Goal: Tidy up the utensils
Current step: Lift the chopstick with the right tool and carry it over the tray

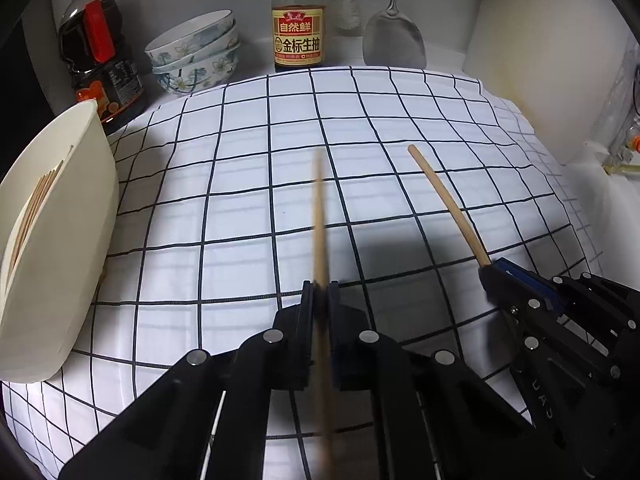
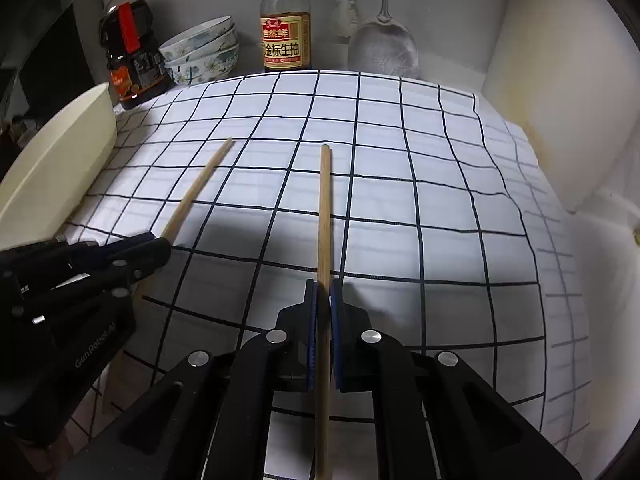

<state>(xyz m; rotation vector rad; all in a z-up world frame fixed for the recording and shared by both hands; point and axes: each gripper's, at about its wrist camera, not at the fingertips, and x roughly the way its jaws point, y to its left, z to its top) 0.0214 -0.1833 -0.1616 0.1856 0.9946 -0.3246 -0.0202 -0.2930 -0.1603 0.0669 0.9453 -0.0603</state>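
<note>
Left gripper is clamped on one wooden chopstick; right gripper is clamped on a second chopstick. Both sticks project forward above the checked cloth. More chopsticks lie in the cream holder at left.

Spread over the counter: checked cloth. At its left edge, tub holding chopsticks. Behind the cloth, left to right: dark bottle, stacked bowls, sauce bottle, brush, spatula.
</note>
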